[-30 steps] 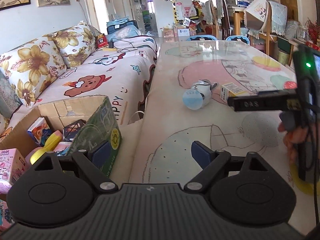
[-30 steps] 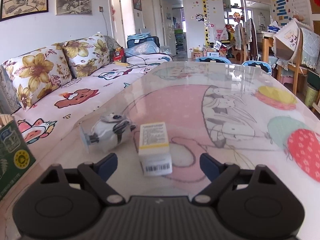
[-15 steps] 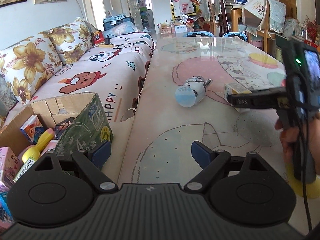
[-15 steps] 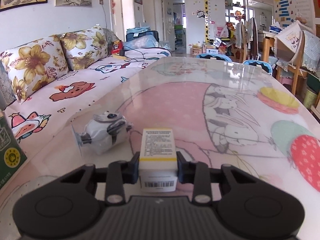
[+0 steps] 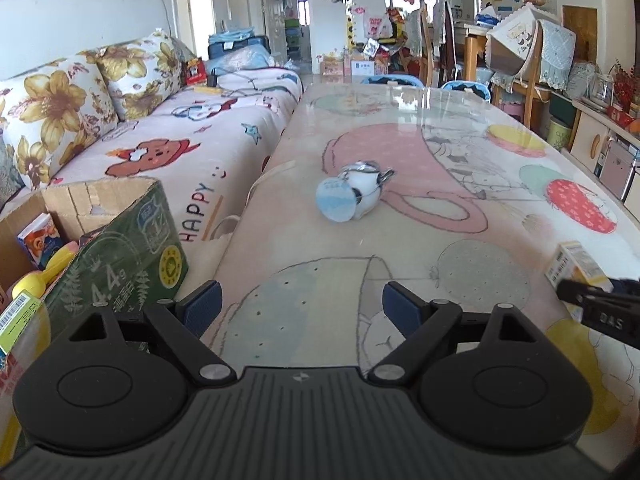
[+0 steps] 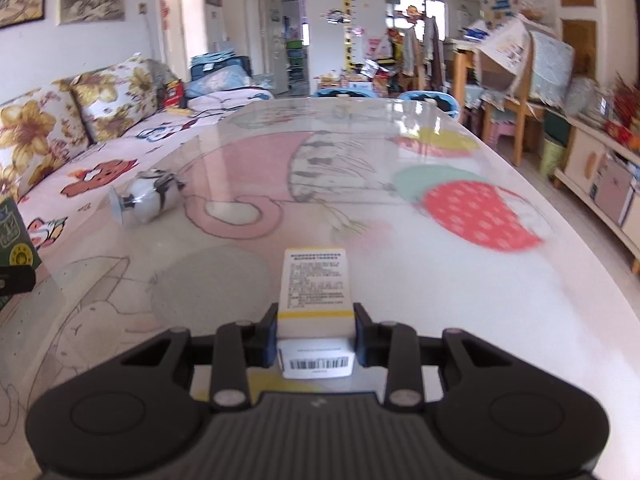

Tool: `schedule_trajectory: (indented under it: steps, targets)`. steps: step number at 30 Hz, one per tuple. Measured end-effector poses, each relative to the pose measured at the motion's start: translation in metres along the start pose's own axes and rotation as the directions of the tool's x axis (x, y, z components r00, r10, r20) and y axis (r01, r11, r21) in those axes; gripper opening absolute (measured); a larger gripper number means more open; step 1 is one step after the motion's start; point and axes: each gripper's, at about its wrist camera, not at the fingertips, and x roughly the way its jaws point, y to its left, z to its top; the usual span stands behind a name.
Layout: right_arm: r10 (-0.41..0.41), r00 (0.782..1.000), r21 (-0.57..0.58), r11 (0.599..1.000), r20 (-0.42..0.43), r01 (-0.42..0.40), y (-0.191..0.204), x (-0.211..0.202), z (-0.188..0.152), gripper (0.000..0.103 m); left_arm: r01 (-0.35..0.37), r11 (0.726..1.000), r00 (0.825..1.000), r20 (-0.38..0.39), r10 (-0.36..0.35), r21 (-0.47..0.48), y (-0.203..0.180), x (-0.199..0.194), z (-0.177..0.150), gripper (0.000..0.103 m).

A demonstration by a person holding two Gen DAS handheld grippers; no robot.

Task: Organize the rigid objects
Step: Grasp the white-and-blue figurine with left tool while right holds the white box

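small box (image 6: 316, 300) in right gripper (image 6: 316, 330)

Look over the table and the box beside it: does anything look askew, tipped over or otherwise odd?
The small white figurine lies tipped on its side on the table, round base facing the camera. The cardboard box has a ragged, torn top edge. Nothing looks spilled.

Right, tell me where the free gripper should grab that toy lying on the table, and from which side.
Grip the toy across its rounded white body, behind the flat blue disc at the end that faces the left gripper. It lies on its side on the table, so come from above with the jaws straddling the body. The disc looks too thin and wide to hold, and the small parts at the far end look fiddly.
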Motion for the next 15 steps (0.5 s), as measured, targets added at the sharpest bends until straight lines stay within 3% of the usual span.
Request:
schedule_trajectory:
  steps: [6,8,10,15]
  targets:
    - [0.012,1.000,0.063,0.998,0.001,-0.012,-0.007,0.002,0.001,0.042,0.003,1.000,1.000,0.023,-0.003,-0.017,-0.015,-0.001,-0.001,0.103]
    - [0.014,1.000,0.050,0.999,-0.003,-0.014,-0.004,0.002,0.000,0.062,0.001,1.000,1.000,0.030,-0.001,0.000,-0.024,0.000,0.003,0.103]
    - [0.020,1.000,0.044,0.999,-0.006,-0.020,-0.006,0.002,-0.001,0.071,-0.003,1.000,0.999,0.047,0.003,0.005,-0.031,0.003,0.009,0.103]
    - [0.012,1.000,0.025,1.000,-0.012,-0.012,-0.011,0.007,0.001,0.076,-0.007,1.000,0.998,0.063,0.008,-0.014,-0.042,0.031,0.033,0.103]
